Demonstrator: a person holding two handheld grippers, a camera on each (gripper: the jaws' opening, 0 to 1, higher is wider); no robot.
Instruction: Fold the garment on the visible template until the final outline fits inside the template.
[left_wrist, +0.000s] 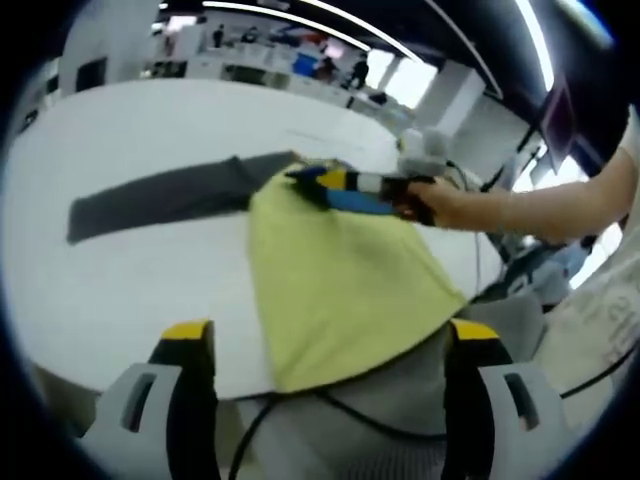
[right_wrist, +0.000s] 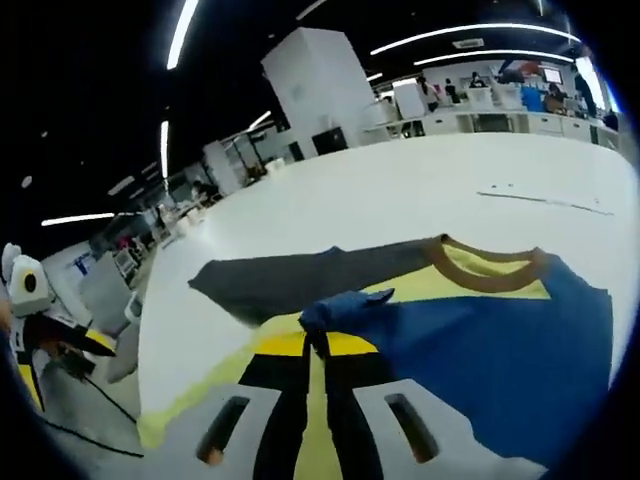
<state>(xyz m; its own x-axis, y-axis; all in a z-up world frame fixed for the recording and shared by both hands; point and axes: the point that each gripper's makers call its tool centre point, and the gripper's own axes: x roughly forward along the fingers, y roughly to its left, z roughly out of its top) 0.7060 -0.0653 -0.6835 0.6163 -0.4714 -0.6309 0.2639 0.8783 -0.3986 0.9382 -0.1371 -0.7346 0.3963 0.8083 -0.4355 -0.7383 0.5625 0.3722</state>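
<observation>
Nearest the lens in the right gripper view: right tongs (right_wrist: 320, 345), yellow-tipped black jaws drawn together, clenched on a bunched fold of blue cloth. Same tongs visible in the left gripper view (left_wrist: 305, 178), held by a person's hand (left_wrist: 440, 200) reaching in from the right.

Left tongs (left_wrist: 330, 345): jaws spread wide, released, nothing between them, hanging at the near edge of the white tabletop surface (left_wrist: 150, 280).

Task item: soft yellow-and-blue knit garment with tan ribbed collar (right_wrist: 470, 330). Spread flat on the surface, collar end toward the far side in the right gripper view. In the left gripper view, yellow face up (left_wrist: 335, 280), near hem draped slightly over the surface edge. Dark grey flat strip of fabric (left_wrist: 160, 195), presumably the template, lying partly beneath the garment and extending out to one side.

Handling, as judged: light, limp, no stiffness; likely to sag and crease wherever unsupported. Low slip risk on cloth pinched at a fold. Recommended grip points: hem corners or a doubled edge, not a single layer mid-panel. Overhanging hem liable to drag the garment off the surface unless drawn back before folding.

Containers: none identifiable on the surface. Background furniture too small and blurred to assess.
</observation>
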